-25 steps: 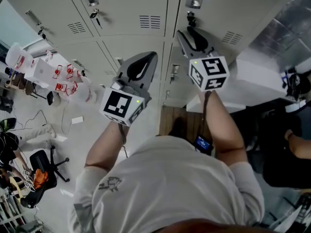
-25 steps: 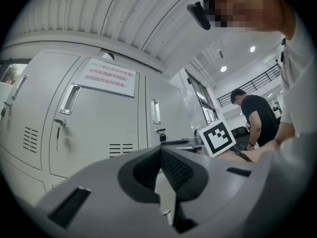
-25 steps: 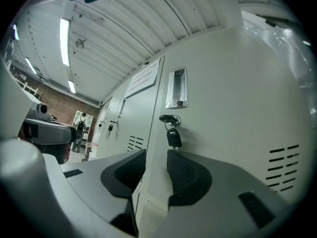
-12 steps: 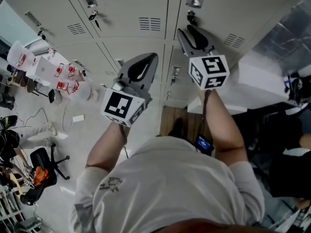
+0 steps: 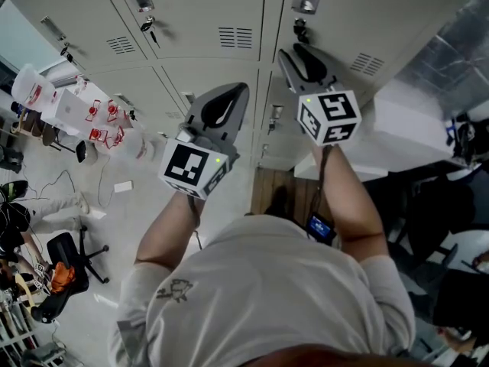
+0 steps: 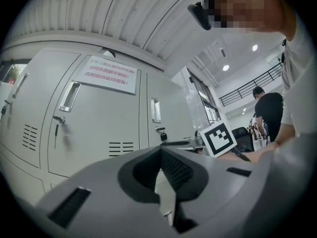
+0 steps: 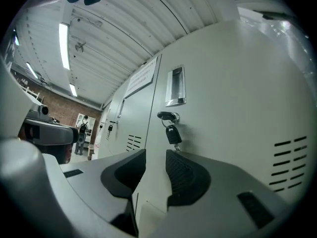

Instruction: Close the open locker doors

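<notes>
while the left hand-held gripper (image 6: 161, 151) is closed empty (right hand-held gripper (image 7: 156, 155) barely parted), the stiff locker door (image 7: 223, 108) should push lightly near its key (image 7: 173, 133).

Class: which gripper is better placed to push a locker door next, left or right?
Right, probably. The right gripper sits close to the locker door, its key just beyond the jaws; the left gripper hangs farther back from the lockers.
</notes>
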A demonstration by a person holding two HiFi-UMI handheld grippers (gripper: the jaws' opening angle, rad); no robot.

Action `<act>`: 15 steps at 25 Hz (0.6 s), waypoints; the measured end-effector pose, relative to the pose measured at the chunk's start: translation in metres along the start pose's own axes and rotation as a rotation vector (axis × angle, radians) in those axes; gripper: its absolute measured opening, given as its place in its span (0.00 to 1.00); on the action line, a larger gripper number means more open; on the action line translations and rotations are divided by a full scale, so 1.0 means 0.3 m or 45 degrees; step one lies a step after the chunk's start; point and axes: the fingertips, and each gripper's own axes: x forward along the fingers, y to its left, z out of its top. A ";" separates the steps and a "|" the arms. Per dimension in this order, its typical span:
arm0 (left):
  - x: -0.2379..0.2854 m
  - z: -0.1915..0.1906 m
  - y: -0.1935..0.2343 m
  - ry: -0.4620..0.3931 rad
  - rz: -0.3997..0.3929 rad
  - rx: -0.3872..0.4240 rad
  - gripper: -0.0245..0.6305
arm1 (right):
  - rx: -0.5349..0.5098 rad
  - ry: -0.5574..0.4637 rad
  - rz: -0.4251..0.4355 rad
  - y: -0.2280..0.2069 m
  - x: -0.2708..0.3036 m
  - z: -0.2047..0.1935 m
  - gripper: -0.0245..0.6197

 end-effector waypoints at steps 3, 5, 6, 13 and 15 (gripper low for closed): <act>-0.008 0.006 -0.009 -0.011 -0.011 -0.002 0.03 | -0.008 -0.008 0.012 0.023 -0.041 0.000 0.23; -0.015 0.004 -0.025 -0.011 -0.023 -0.005 0.03 | -0.006 -0.013 0.022 0.040 -0.077 -0.002 0.23; -0.019 0.003 -0.032 -0.009 -0.026 -0.009 0.03 | -0.005 -0.017 0.027 0.049 -0.097 -0.005 0.23; -0.065 -0.011 -0.097 0.003 -0.069 -0.017 0.03 | -0.003 -0.029 0.067 0.140 -0.268 -0.032 0.23; -0.087 -0.011 -0.120 0.002 -0.089 -0.017 0.03 | -0.003 -0.048 0.094 0.178 -0.319 -0.029 0.23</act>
